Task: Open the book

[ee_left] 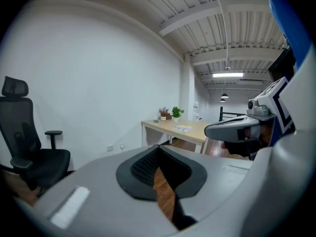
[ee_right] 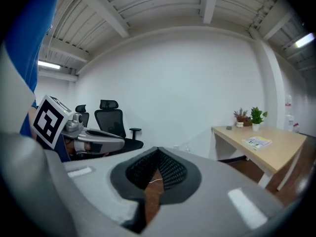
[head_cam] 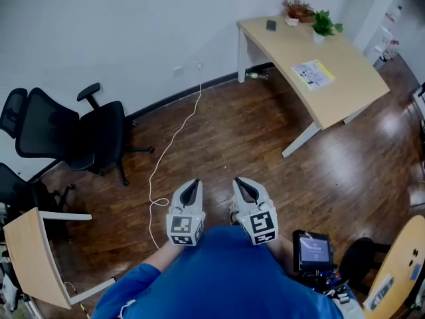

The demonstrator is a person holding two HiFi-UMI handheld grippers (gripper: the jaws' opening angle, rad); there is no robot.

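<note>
The left gripper [head_cam: 191, 183] and the right gripper [head_cam: 239, 181] are held side by side, close to the person's blue shirt [head_cam: 226, 278]. Both point forward over the wood floor [head_cam: 219, 131].

The left gripper's tips are pressed together. Only floor shows in the small gap behind the tips. The right gripper's tips are pressed together too, and it holds nothing.

The book [head_cam: 313, 74] lies flat on the desk [head_cam: 352, 92], far across the room from both grippers. It is near the middle of the desk top. A green plant [head_cam: 324, 24] in a white pot stands at the far end of the desk, by the wall. A brown plant [head_cam: 297, 8] stands beside it. A small dark thing [head_cam: 271, 24] lies near them.

A black chair [head_cam: 73, 135] stands on the left by the wall. A white cord [head_cam: 176, 138] runs across the floor from the wall toward the person.
</note>
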